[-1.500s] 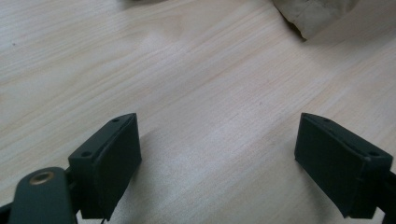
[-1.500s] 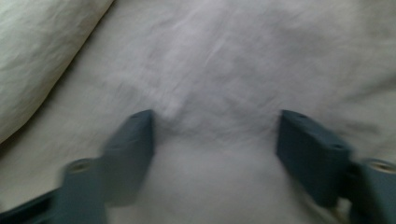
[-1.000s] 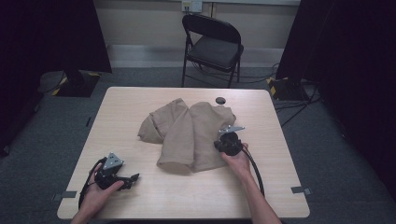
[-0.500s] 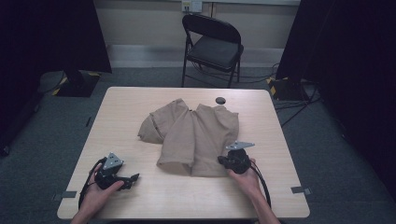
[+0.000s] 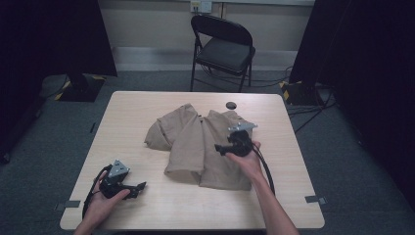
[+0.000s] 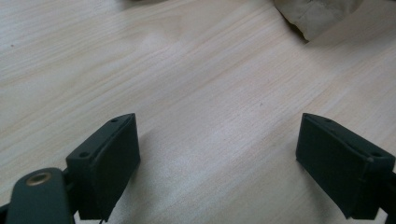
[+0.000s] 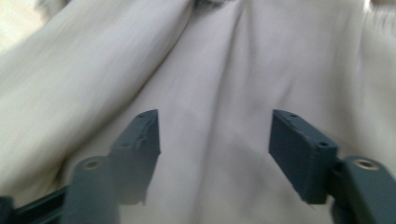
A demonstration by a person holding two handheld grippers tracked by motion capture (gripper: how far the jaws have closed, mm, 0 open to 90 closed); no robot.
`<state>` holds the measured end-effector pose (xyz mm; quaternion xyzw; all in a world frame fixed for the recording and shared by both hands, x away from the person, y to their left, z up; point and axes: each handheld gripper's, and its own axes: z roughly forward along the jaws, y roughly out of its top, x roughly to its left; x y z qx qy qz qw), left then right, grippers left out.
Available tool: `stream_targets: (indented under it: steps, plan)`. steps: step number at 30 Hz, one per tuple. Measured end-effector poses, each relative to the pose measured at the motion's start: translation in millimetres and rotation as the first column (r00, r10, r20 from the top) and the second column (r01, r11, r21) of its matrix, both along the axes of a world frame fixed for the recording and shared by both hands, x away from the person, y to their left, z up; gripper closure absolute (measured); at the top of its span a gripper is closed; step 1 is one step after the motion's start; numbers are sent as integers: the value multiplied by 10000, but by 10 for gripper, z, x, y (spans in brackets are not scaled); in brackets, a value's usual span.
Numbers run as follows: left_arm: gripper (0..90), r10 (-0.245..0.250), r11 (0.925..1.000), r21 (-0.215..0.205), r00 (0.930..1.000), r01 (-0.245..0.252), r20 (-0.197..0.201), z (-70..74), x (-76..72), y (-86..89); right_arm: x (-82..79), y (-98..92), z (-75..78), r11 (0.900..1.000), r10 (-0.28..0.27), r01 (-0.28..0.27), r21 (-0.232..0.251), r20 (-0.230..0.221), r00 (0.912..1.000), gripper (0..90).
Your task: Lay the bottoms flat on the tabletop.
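Right hand-held gripper (image 5: 221, 148) hangs over the beige shirt (image 5: 195, 147), above its right half, with the jaws pointing toward the shirt's middle. Its jaws have just been opening and now stand wide apart; in the right gripper view, pale cloth (image 7: 210, 93) lies beneath the gap, and the pads press on nothing. That view is blurred, so I cannot tell whether the tips brush the fabric.

Over by the near left corner of the counter (image 5: 132, 112), the left hand-held gripper (image 5: 139, 186) sits low in the person's left hand (image 5: 100, 208), its jaws spread wide over bare wood, as the left gripper view (image 6: 219, 154) shows, nothing between them. A corner of the shirt (image 6: 313, 14) peeks in at the top of that view.

The shirt lies crumpled and partly folded around the middle of the counter, its hem toward the near edge. A small dark round thing (image 5: 231, 105) sits on the counter near the far edge, just beyond the shirt. A black folding chair (image 5: 222, 49) stands behind the counter.
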<state>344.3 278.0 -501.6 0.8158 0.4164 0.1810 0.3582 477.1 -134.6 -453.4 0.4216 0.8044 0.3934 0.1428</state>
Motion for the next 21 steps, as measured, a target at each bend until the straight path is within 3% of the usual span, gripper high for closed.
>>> stream_targets:
  steps: [3, 9, 10, 11, 13, 14, 17, 21]
  plan:
    - [128, -37, 10000, 55, 10000, 36, 27, 2, 2, 4, 308, 161, -23, 9998, -183, 181, -44, -358, 9992, 251]
    - [128, -59, 10000, 14, 10000, 59, -20, 1, -1, 7, 521, 353, -225, 9982, -443, 410, -432, -796, 9958, 246]
    - [128, -44, 10000, 32, 10000, 44, -8, 0, -1, 6, 528, 357, -265, 9975, -466, 419, -563, -850, 9953, 277]
    - [128, -110, 9999, 97, 9999, 111, -24, 3, 0, 11, 528, 364, -299, 9959, -517, 447, -791, -884, 9947, 364]
    - [128, -134, 9998, 122, 9999, 134, -28, 4, 0, 14, 503, 365, -310, 9917, -642, 568, -1158, -611, 9961, 514]
    - [128, -121, 9999, 102, 9999, 121, -26, 3, 0, 13, 489, 350, -298, 9917, -576, 501, -1186, -605, 9965, 646]
    - [128, -156, 9998, 97, 9999, 157, -41, 4, 1, 15, 428, 295, -304, 9933, -357, 289, -1120, -600, 9976, 876]
    - [128, -154, 9998, 103, 9999, 155, -35, 4, 1, 15, 280, 174, -298, 9957, -234, 186, -913, -526, 9983, 899]
